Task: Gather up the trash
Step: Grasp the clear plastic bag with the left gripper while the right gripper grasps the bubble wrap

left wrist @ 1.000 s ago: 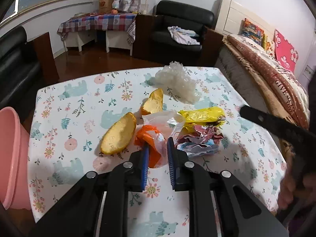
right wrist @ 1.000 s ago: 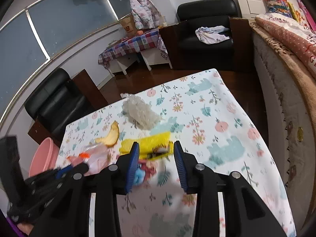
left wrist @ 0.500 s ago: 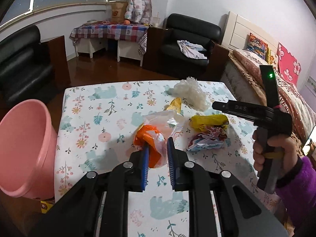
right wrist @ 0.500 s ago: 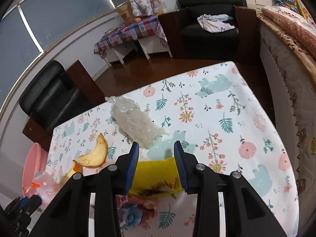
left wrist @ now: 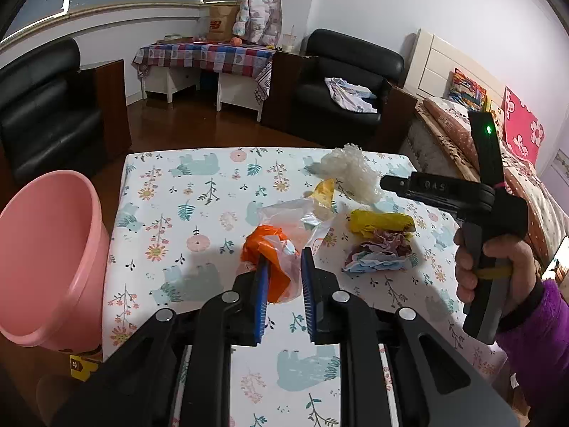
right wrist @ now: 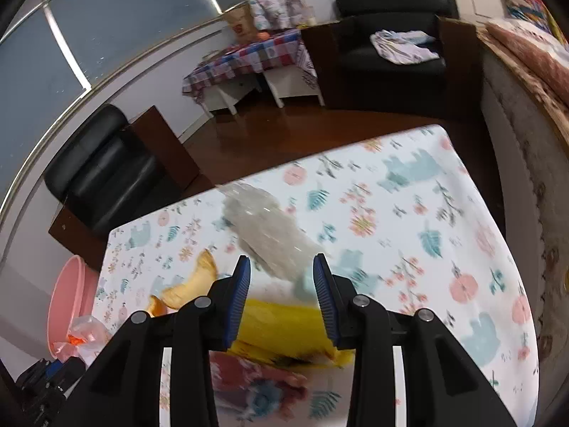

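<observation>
While the orange-and-clear plastic bag (left wrist: 281,263) is clamped in the left gripper (left wrist: 282,281), the rest of the trash lies on the table (left wrist: 170,220).

The bag is held at lower centre of the left view, probably so it can be carried to the pink bin (left wrist: 49,249) standing at the table's left edge. The right gripper (right wrist: 281,284) is kept apart over the yellow wrapper (right wrist: 281,327), seemingly lined up for a grasp; contact cannot be judged through the blur. Beyond it lie the clear crumpled plastic (right wrist: 270,231) and a fruit peel (right wrist: 192,284), uncollected.
</observation>
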